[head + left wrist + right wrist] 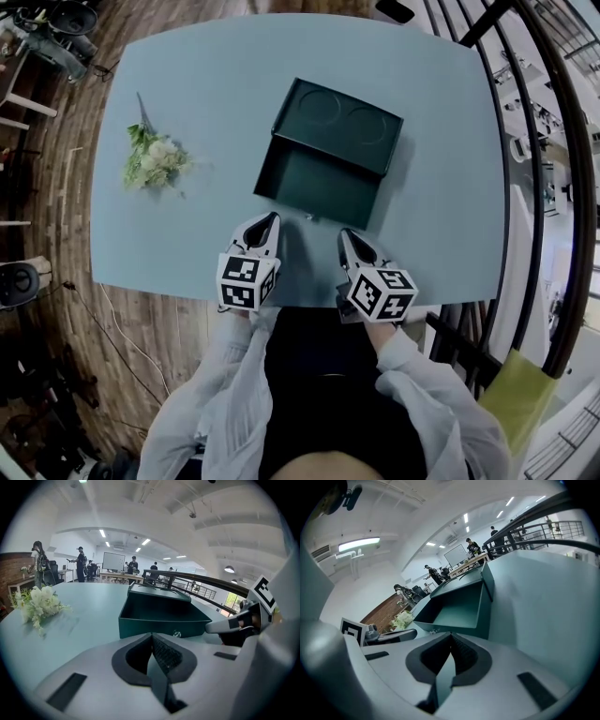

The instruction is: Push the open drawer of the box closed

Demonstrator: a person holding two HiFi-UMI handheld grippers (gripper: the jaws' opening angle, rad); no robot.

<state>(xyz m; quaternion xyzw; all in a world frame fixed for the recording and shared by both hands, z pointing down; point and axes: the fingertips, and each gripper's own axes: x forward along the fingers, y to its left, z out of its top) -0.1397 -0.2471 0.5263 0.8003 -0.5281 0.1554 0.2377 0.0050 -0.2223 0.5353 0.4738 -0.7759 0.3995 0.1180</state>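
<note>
Jaws on our left gripper are pressed together tip to tip with nothing between them, and our right gripper is closed and empty in the same way. Both hover on the near side of the box, short of it and not touching, one toward each end of the drawer front. The drawer stands pulled out of the box toward us on the table and looks empty from above. A small pull sits at the middle of its front wall.

We judge the drawer stiff and light, so it should slide with little force. The likelier trouble is the whole box skating away over the smooth tabletop. We would set the closed tips against the front wall, either side of the pull, and push evenly so it does not skew. A sprig of white flowers lies well to the left of the box.

Runners inside the box are hidden, so we cannot tell how freely the drawer travels. The far side of the box is also out of sight.
</note>
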